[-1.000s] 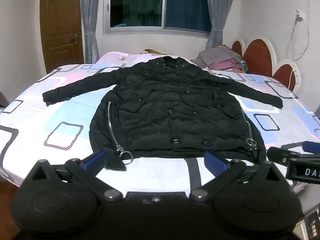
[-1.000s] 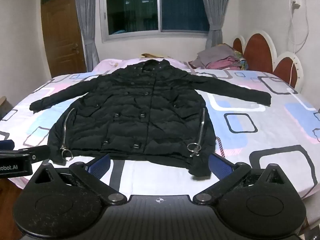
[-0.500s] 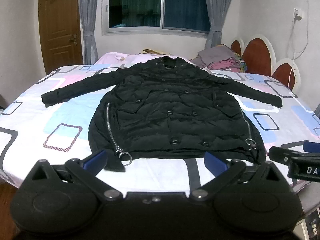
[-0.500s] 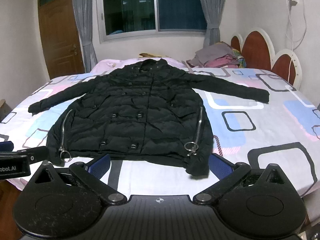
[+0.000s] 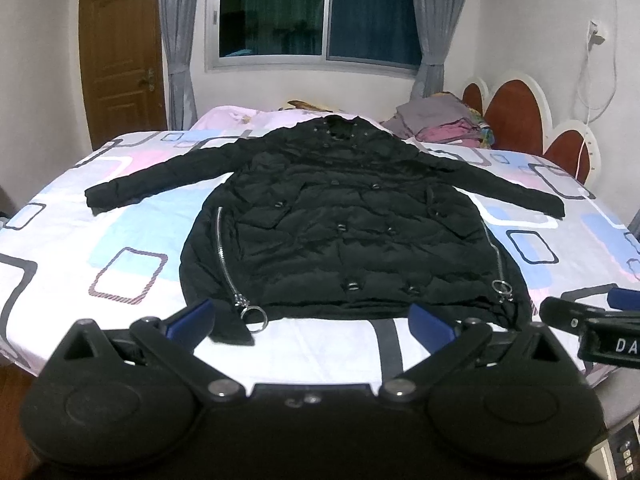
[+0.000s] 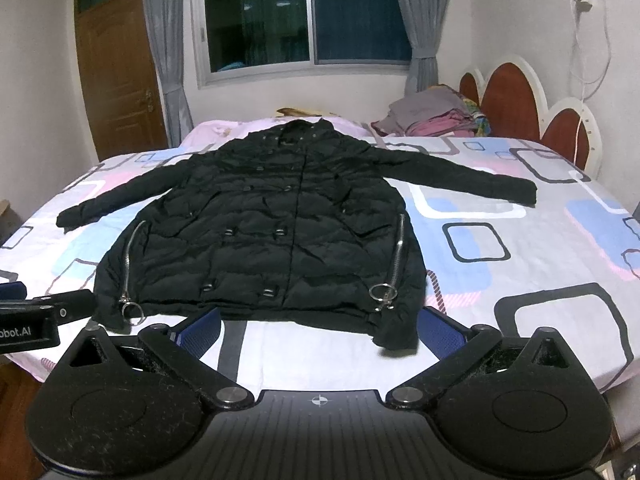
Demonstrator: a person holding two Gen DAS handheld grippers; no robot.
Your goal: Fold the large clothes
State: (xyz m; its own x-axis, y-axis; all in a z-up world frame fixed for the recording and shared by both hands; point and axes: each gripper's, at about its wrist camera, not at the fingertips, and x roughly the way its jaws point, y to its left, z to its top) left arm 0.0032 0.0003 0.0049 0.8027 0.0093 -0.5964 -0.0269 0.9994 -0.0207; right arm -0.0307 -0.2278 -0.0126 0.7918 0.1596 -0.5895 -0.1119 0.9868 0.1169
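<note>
Indoors, at the far left of the room stands a brown wooden door, then grey curtains framing a dark window, and on the right a white wall with a plugged-in cable above a red-and-white scalloped headboard. Below them the bed carries a white sheet printed with pink, blue and grey rounded squares.

Across that sheet the black padded coat lies flat, front up, collar toward the window, both sleeves spread out to the sides and its hem toward the cameras. Silver zips with ring pulls run down each side near the hem. Behind its right shoulder, by the headboard, sits a pile of folded clothes.

Just short of the hem, the left gripper is spread wide with nothing between its blue pads. Beside it the right gripper is likewise wide apart and holds nothing.

Lettering on the right gripper's body in the left view reads "DA", cut off by the edge; the left gripper's body in the right view shows "obot.AI".
</note>
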